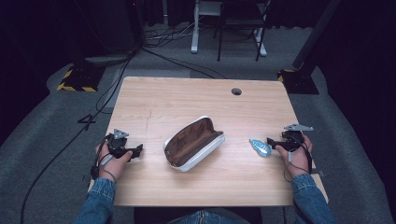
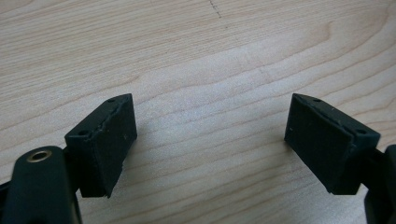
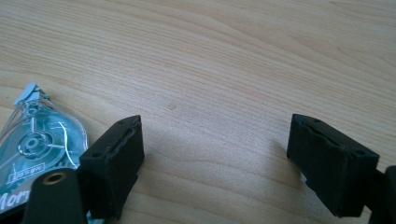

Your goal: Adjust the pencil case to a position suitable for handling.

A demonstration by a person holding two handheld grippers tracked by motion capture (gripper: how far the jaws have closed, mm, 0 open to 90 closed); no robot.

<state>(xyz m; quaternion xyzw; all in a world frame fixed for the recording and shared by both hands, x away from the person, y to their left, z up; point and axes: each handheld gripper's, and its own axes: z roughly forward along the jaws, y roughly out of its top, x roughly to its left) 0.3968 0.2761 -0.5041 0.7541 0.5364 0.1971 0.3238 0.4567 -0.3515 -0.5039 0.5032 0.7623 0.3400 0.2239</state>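
Resting on a pale wood table [image 1: 154, 100] — grey carpet [image 1: 355, 154], dark room — both grippers' fingers gape apart.

Bare tabletop [image 1: 154, 100] around the open pencil case [image 1: 194, 143]; correction tape [image 1: 260, 147] just beside right gripper [image 1: 271, 141].

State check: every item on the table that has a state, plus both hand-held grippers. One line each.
pencil case: open, lying on the table, brown lining showing, nothing visible inside.
correction tape dispenser: lying flat on the table, not gripped, just in front of the right hand-held gripper.
left hand-held gripper: jaws open, bare table between them.
right hand-held gripper: jaws open, nothing between them; dispenser lies outside one jaw.
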